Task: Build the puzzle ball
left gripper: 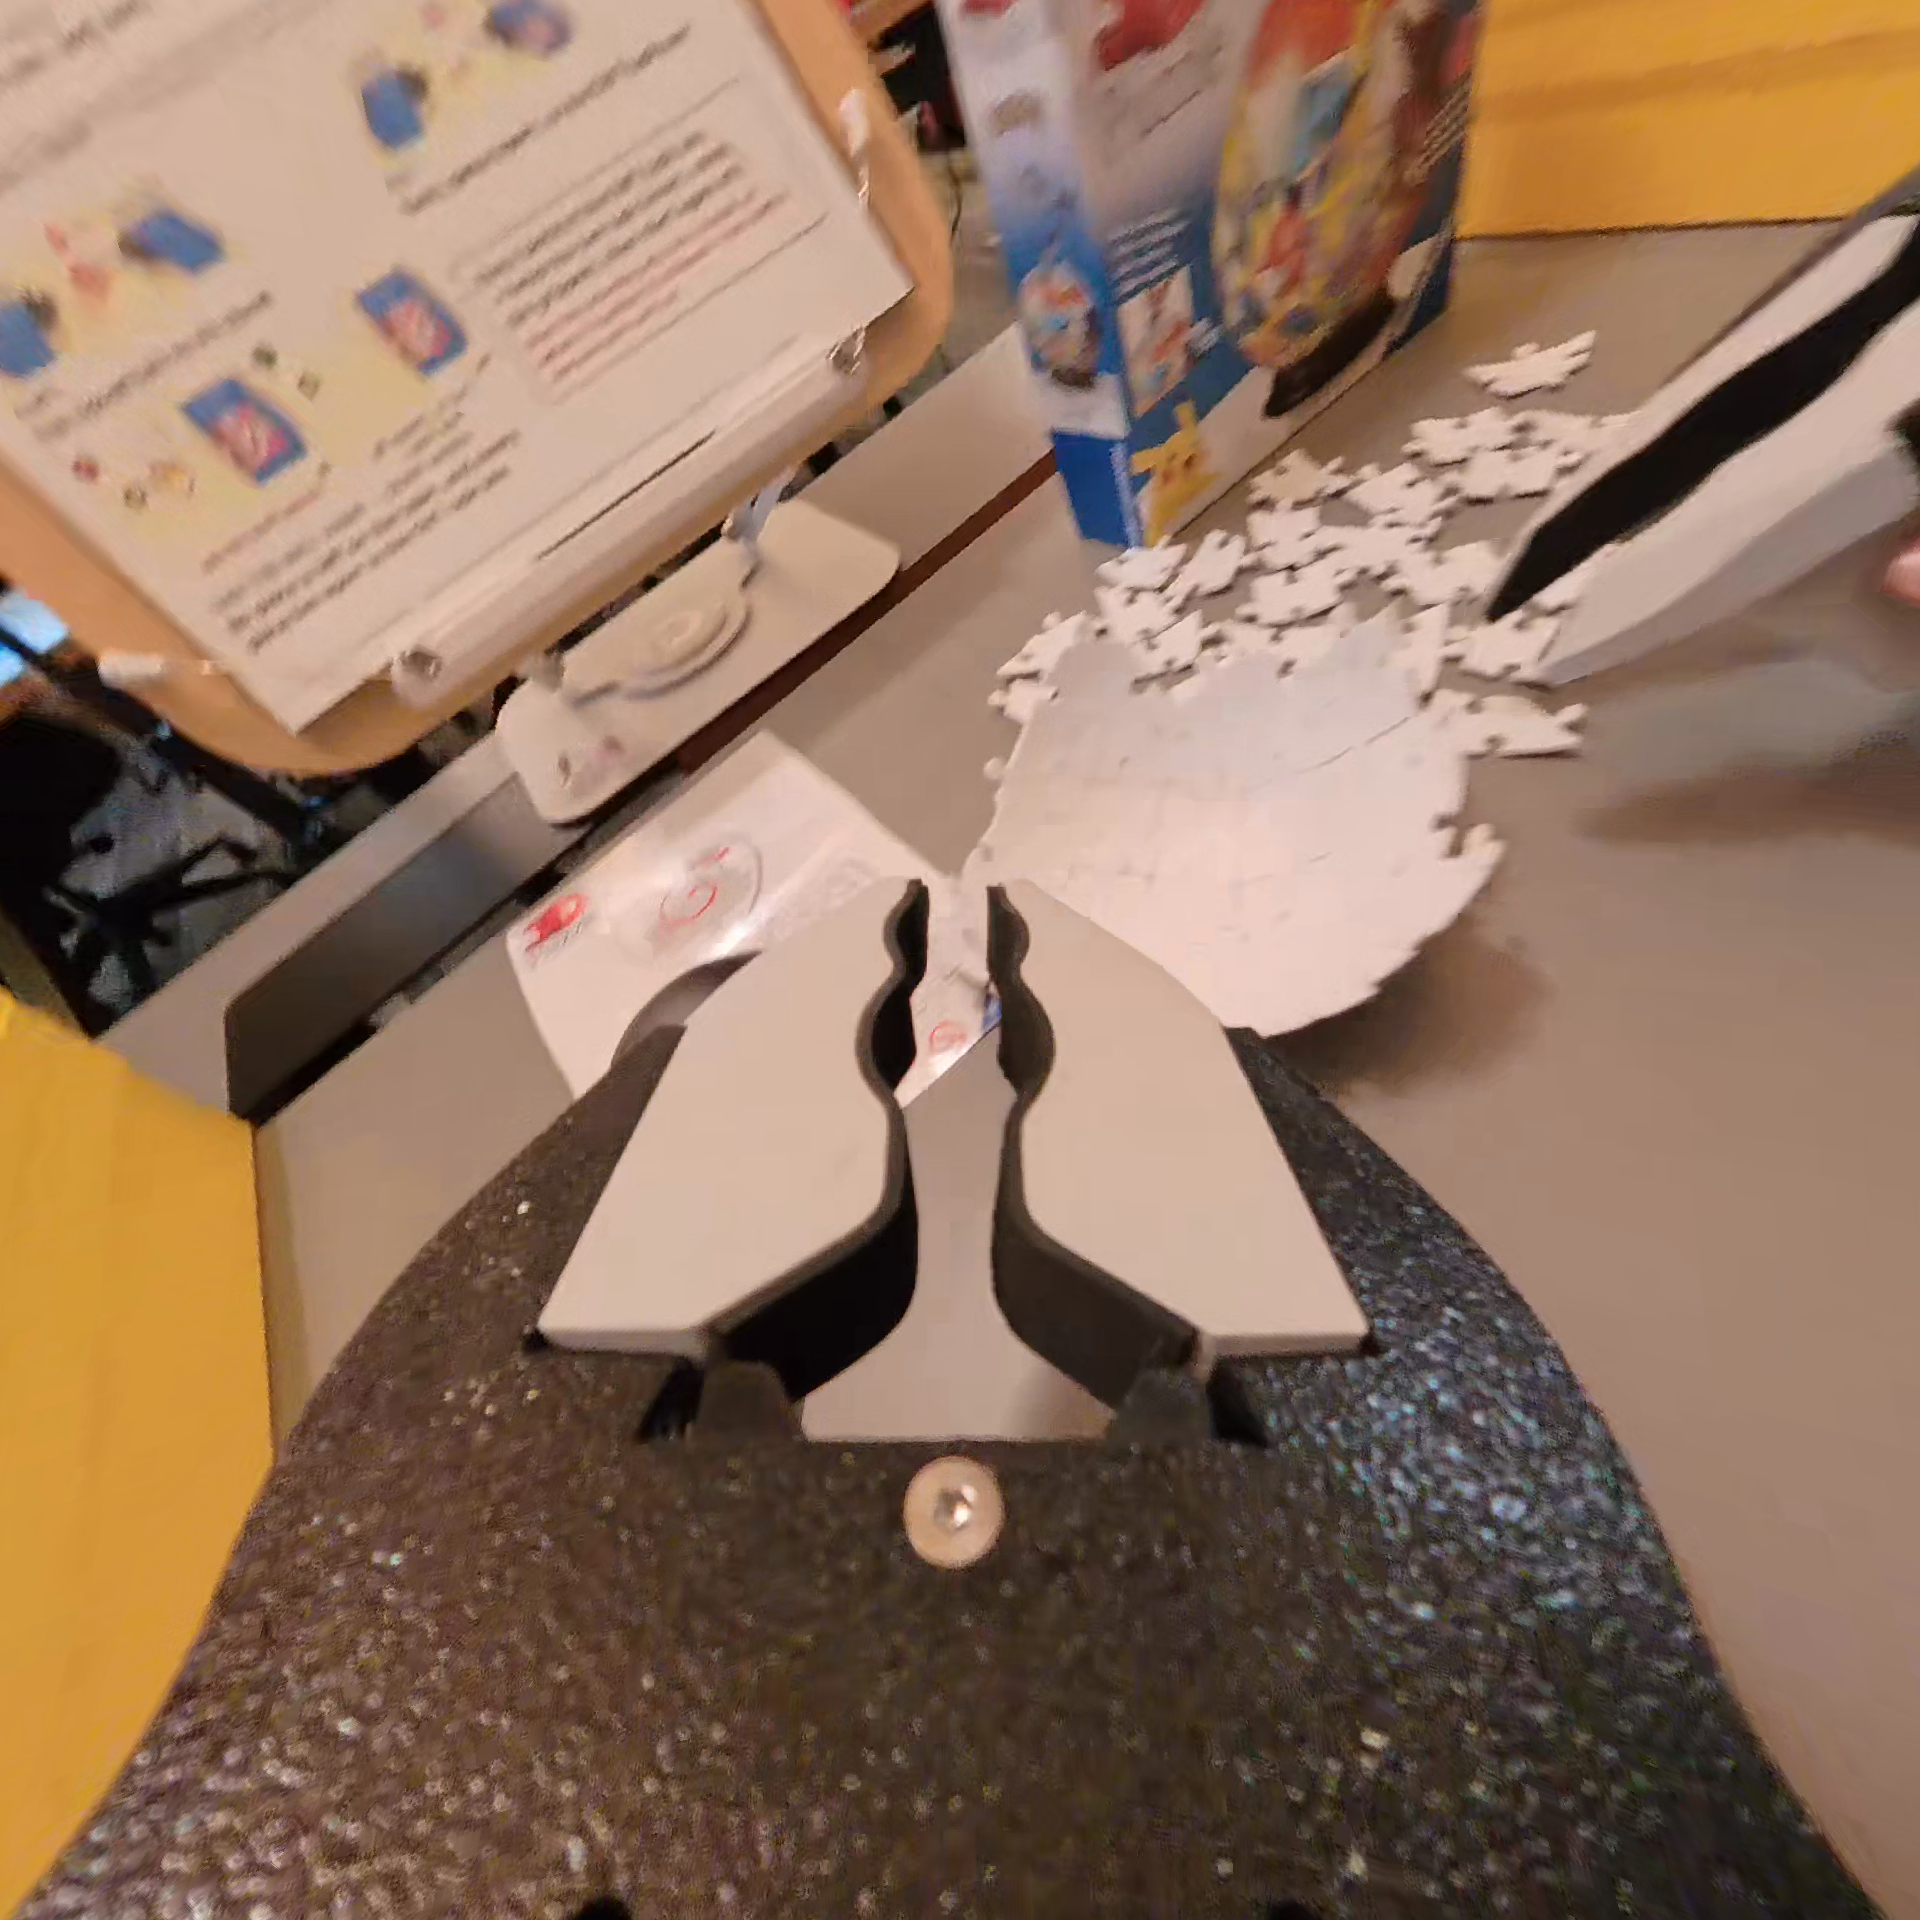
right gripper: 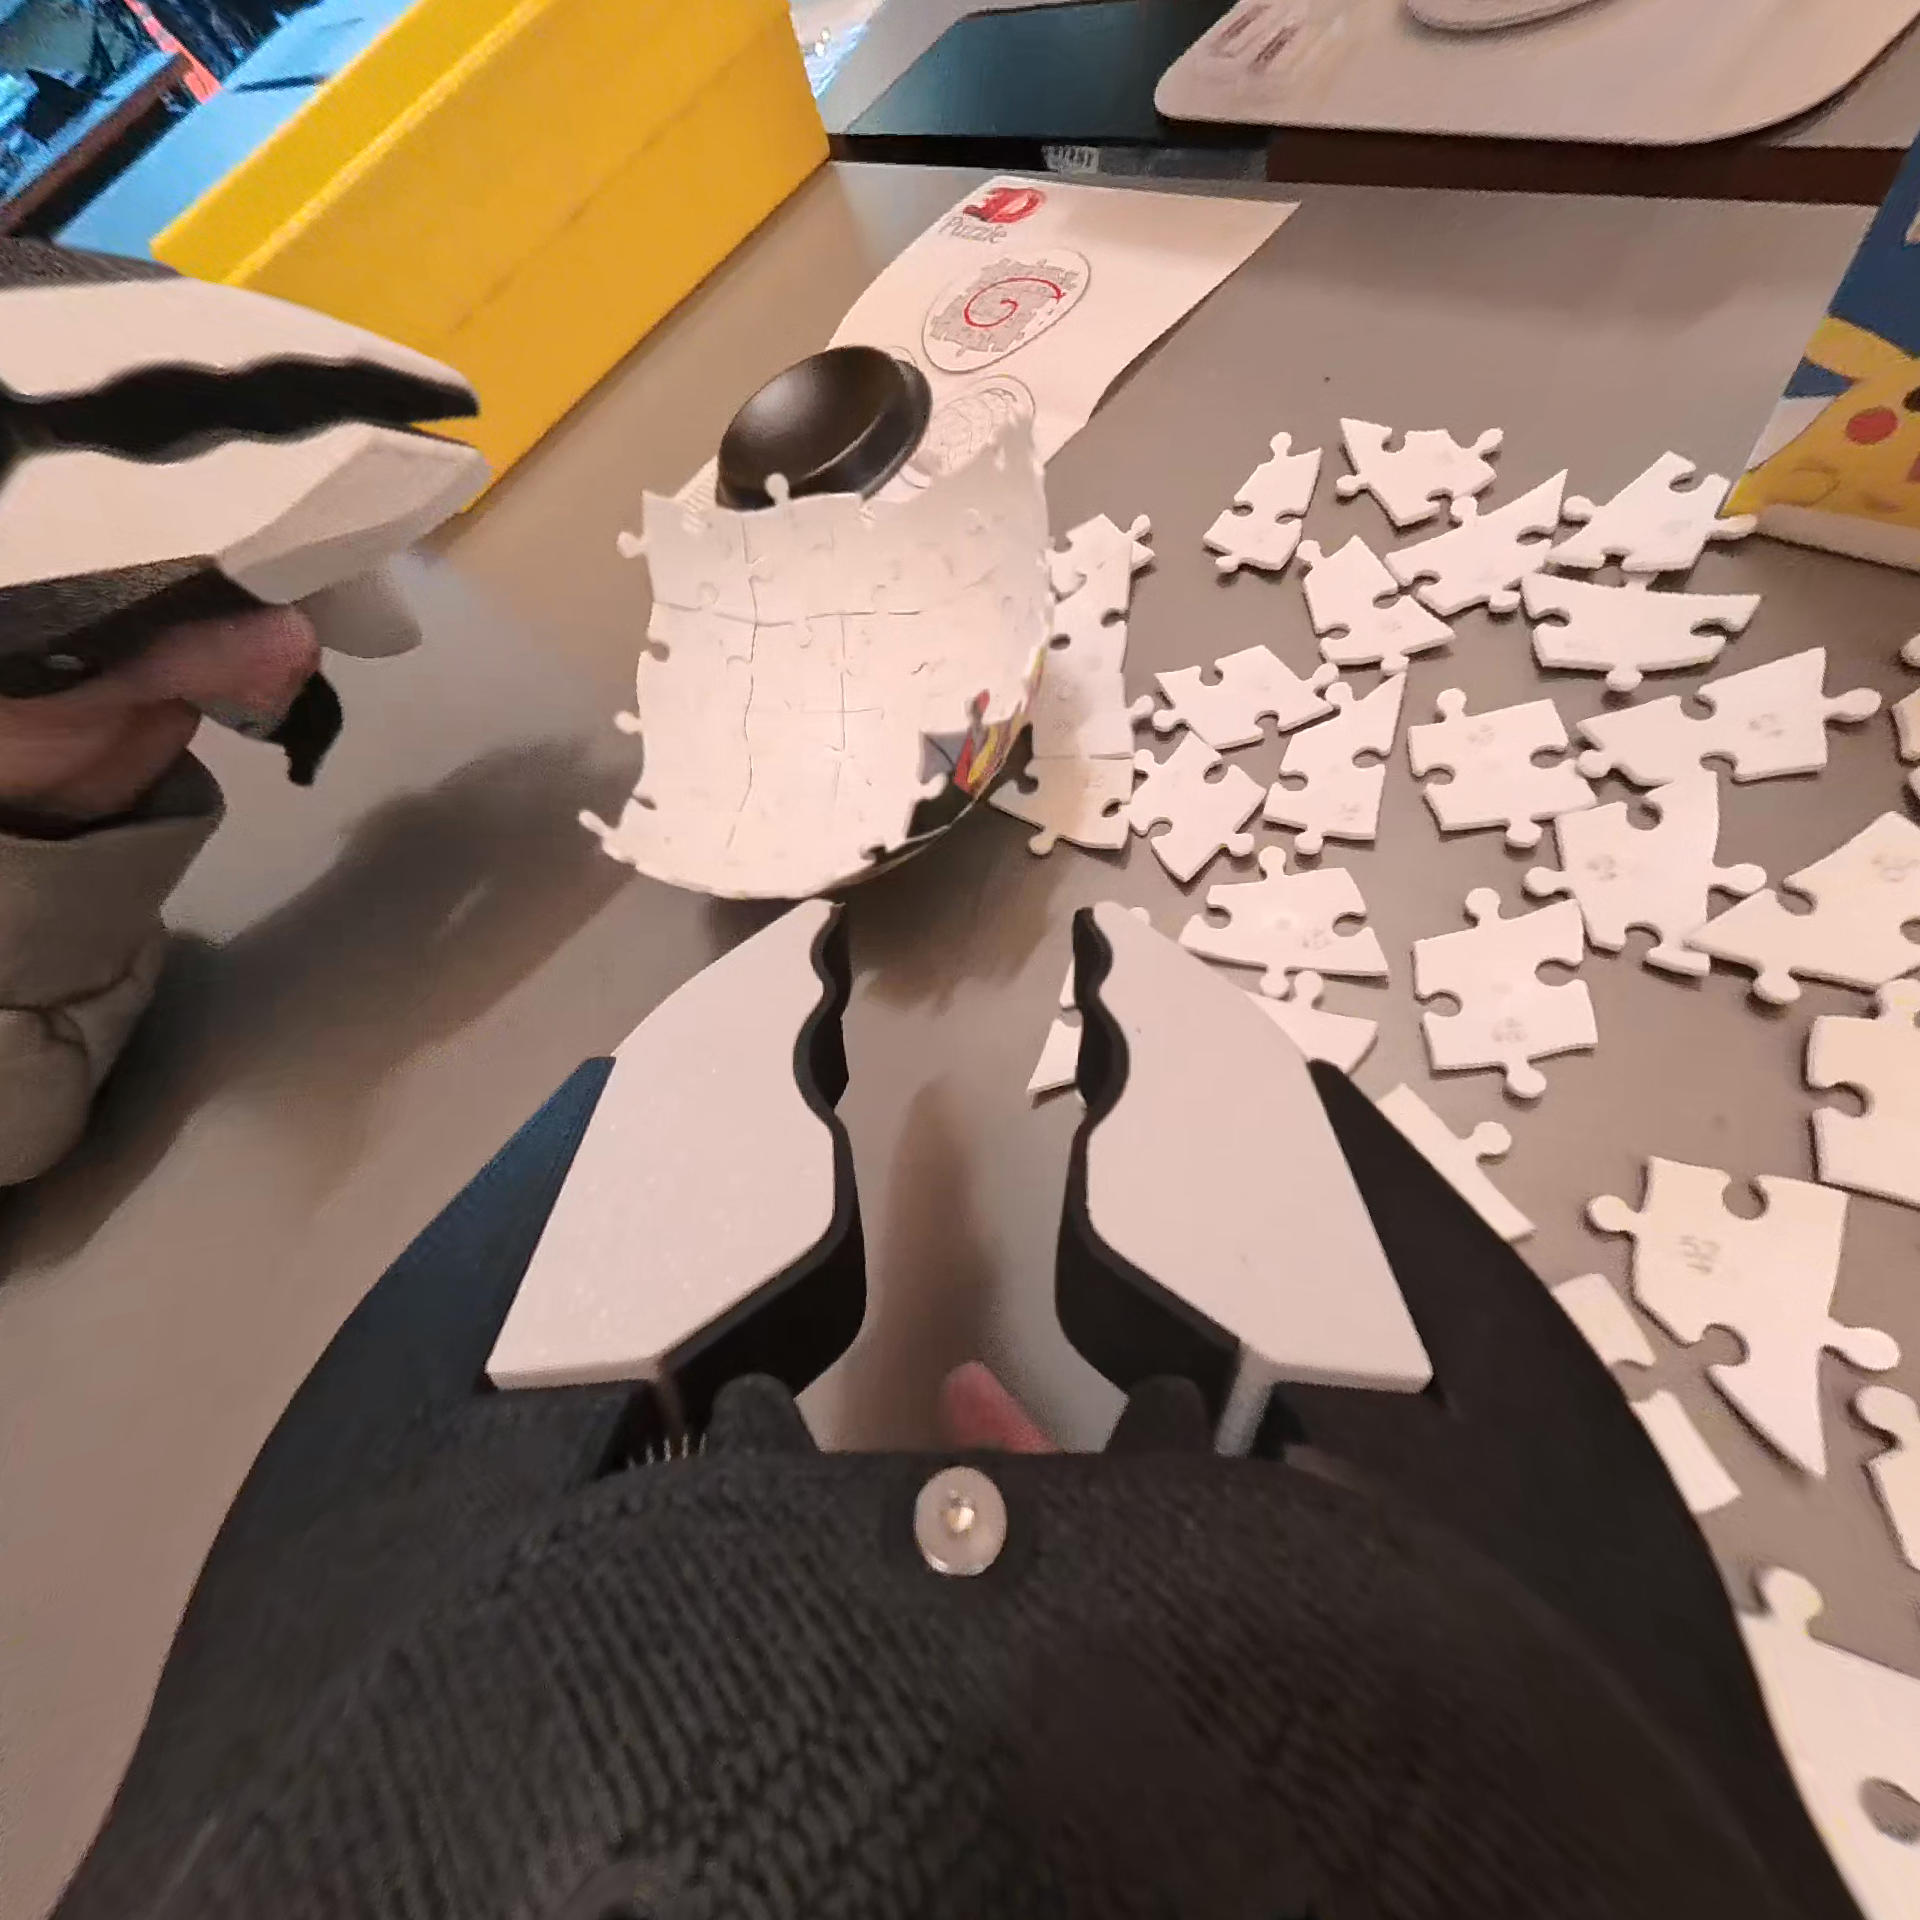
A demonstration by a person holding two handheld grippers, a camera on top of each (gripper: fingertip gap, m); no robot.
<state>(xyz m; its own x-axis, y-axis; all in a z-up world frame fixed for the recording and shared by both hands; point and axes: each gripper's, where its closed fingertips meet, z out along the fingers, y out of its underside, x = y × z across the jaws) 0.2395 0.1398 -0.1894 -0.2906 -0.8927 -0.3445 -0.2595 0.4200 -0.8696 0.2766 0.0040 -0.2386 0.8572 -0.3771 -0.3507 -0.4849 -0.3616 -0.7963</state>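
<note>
The partly built puzzle ball, a curved white shell of joined pieces with its colour side facing inward, lies on the grey table; it also shows in the left wrist view. A black round stand sits just behind it. Several loose white pieces lie face down to its right. My right gripper is open and empty, just in front of the shell. My left gripper is shut and empty, its tips left of the shell's edge, over a printed sheet. It also shows in the right wrist view, above the table.
The puzzle box stands behind the loose pieces. A page holder on a white base stands at the far left. A yellow bin sits at the table's left side. A person's hand and sleeve are at the left. About 15 cm separates my left fingertips from my right.
</note>
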